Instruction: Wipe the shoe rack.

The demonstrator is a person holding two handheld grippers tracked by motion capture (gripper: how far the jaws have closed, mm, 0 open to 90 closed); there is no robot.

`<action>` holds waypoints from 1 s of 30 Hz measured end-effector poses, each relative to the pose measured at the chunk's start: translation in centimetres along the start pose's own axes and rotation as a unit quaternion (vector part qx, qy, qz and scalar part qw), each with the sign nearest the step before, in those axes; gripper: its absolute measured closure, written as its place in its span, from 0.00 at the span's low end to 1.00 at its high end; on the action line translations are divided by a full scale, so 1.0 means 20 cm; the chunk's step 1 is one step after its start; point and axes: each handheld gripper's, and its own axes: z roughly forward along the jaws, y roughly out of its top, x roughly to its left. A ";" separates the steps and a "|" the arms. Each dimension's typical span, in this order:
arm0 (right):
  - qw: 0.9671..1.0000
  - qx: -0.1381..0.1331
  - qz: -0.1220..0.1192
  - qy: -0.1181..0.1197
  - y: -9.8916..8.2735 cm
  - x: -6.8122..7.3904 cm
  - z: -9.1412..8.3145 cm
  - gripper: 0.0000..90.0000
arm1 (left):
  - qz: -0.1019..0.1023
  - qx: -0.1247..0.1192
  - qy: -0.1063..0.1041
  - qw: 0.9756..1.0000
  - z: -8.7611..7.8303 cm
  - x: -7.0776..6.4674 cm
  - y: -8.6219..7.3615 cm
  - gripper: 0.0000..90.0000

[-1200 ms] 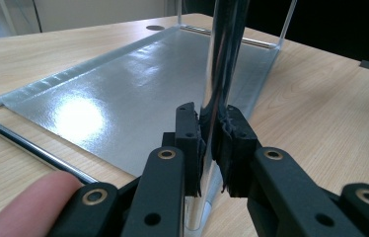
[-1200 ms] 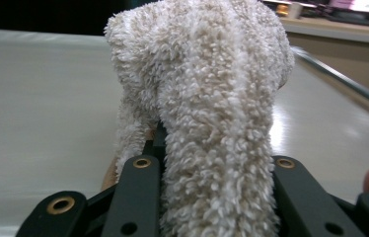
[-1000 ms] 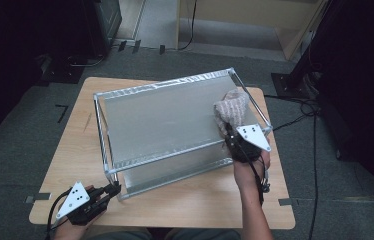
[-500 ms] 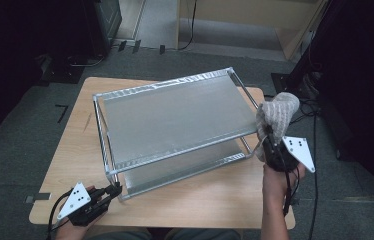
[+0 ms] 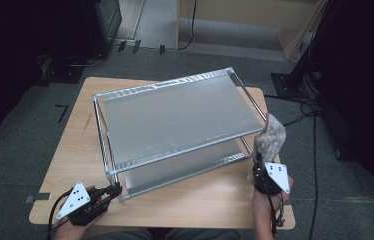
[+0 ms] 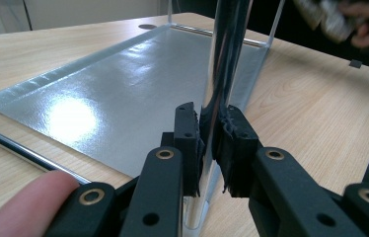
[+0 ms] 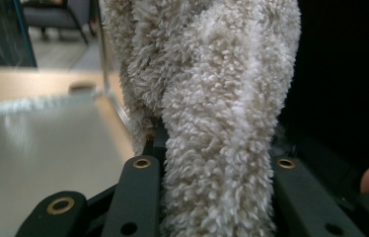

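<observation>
My left claw (image 5: 112, 191) clamps the rack's (image 5: 175, 120) corner post (image 6: 222, 74) at the lower left of the high view, so the rack sits steady on the desk (image 5: 215, 200). My right claw (image 5: 261, 170) grips a fluffy cloth (image 5: 271, 137), held at the rack's right end, ready for wiping.

Light wooden table (image 5: 210, 197), two-tier metal rack (image 5: 175, 120) standing on it, grey carpet floor (image 5: 20, 145) around

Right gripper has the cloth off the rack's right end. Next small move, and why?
Probably bring the cloth in against the rack's right-end rail and wipe along it: the right gripper grips it just beside that end, and the left gripper clamps the front-left post, steadying the rack.
</observation>
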 end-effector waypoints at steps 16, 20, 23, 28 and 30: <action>0.986 0.071 -0.081 0.126 -0.17 0.50 -0.01 0.76 | 0.002 0.003 -0.004 1.000 0.00 0.01 0.00 0.88; 0.977 0.054 -0.121 0.169 -0.14 0.61 0.00 0.75 | 0.001 0.003 -0.005 1.000 0.00 0.01 -0.01 0.88; 0.978 0.043 -0.130 0.154 -0.09 0.61 0.06 0.75 | 0.000 0.004 -0.005 1.000 0.00 0.01 -0.01 0.88; 0.981 0.084 -0.072 0.160 -0.03 0.43 0.28 0.53 | -0.002 0.005 -0.008 1.000 0.00 0.01 -0.01 0.88; 0.975 0.111 -0.071 0.180 -0.06 0.39 0.33 0.32 | -0.002 0.007 -0.006 1.000 0.00 0.01 -0.01 0.87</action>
